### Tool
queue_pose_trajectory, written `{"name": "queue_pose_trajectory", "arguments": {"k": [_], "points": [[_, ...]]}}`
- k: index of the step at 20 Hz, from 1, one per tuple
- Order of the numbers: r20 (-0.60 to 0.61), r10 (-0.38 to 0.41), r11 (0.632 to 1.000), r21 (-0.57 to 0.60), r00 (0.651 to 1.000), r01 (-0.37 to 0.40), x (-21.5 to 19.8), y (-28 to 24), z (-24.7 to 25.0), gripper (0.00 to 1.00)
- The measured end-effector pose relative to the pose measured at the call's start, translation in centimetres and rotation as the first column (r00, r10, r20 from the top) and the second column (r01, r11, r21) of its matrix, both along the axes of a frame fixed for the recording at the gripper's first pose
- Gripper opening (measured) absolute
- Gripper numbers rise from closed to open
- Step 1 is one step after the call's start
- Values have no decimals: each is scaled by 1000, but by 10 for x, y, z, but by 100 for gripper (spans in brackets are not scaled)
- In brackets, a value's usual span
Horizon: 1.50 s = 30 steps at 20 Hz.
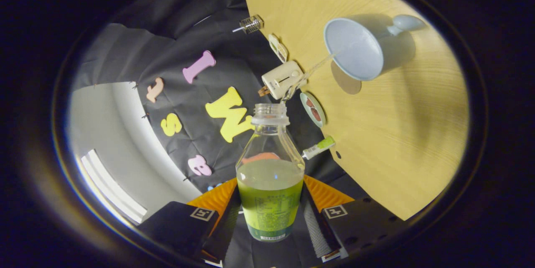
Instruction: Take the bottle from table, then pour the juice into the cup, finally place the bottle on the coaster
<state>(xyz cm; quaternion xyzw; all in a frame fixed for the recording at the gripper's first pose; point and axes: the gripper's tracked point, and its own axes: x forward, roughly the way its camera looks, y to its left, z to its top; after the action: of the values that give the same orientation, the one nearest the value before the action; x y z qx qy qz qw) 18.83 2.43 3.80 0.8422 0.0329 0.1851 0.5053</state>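
We see our gripper (271, 213), fingers pinching the uncapped juice bottle (270, 176) on both sides, tilted so a thin stream reaches the pale blue cup (355, 48) on the wooden table (397, 142).

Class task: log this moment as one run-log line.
phase: pouring | claw: shut on bottle | bottle: uncapped, tilted | stream entering cup

one bottle (270, 176) (uncapped), one cup (355, 48), one coaster (312, 109)
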Motion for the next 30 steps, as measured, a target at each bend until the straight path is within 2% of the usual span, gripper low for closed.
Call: {"name": "queue_pose_trajectory", "arguments": {"k": [22, 30], "points": [[21, 53, 976, 209, 998, -56, -1, -7, 31, 79], [48, 42, 961, 271, 998, -53, -16, -21, 49, 79]]}}
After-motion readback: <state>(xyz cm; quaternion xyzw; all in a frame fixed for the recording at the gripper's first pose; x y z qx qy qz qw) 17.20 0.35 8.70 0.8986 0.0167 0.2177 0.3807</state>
